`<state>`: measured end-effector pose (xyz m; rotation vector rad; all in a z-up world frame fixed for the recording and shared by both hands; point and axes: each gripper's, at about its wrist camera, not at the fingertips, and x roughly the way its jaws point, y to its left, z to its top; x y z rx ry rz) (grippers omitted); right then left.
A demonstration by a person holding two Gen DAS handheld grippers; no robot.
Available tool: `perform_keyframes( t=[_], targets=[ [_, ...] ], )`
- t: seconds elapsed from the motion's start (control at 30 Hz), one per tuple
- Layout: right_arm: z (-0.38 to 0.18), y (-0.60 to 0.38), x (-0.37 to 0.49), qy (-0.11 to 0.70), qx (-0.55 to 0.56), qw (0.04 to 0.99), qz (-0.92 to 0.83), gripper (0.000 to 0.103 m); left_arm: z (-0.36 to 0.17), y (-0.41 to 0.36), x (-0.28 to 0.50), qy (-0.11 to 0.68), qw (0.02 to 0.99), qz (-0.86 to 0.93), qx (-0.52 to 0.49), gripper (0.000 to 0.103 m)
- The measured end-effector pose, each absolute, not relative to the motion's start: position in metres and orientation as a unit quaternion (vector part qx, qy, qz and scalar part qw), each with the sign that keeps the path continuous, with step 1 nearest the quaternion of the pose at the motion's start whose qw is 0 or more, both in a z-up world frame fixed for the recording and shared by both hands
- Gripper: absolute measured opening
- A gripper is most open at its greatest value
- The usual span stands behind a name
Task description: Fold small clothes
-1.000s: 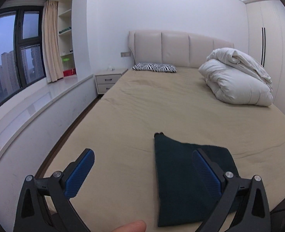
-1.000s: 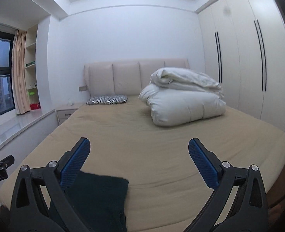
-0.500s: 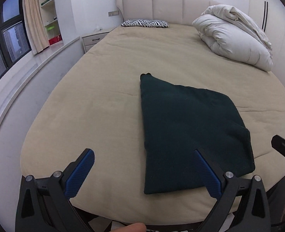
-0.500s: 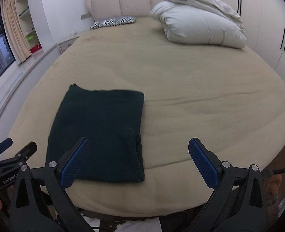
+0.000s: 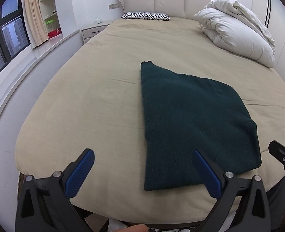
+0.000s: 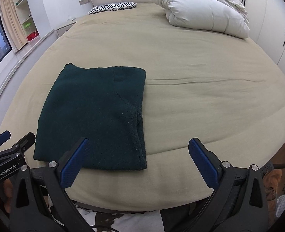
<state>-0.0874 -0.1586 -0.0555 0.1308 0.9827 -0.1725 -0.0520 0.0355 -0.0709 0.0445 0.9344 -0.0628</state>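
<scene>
A dark green garment (image 5: 191,119) lies flat on the near part of the beige bed (image 5: 103,96), close to the near edge and a little left of the middle as the right wrist view has it. It looks folded into a rough rectangle, with a thick doubled edge on its right side and a small bump at its far left corner.

Both tongs hang above the near edge of the bed with nothing between their blue pads. The left gripper (image 5: 142,172) has its jaws spread wide, its right pad over the garment's near edge. The right gripper (image 6: 138,158) is spread wide too, its left pad over the near edge and its right pad over bare sheet.

The step in hand seems to be an approach for 1 more fold, or a check of a finished one; the pictures do not settle which. A further fold would call for each gripper to come down on 1 near corner, pinch all layers, and carry them toward the far edge.
</scene>
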Motion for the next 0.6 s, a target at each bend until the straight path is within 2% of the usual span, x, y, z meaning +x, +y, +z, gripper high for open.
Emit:
perform_keyframes(
  t=[0.6],
  targets=[
    [-0.0551,-0.1551,-0.0880,0.477,0.058,0.874,-0.076,0.103,-0.0702,0.0380,-0.0506,0.450,0.892,-0.027,0.024,0.103]
  ],
)
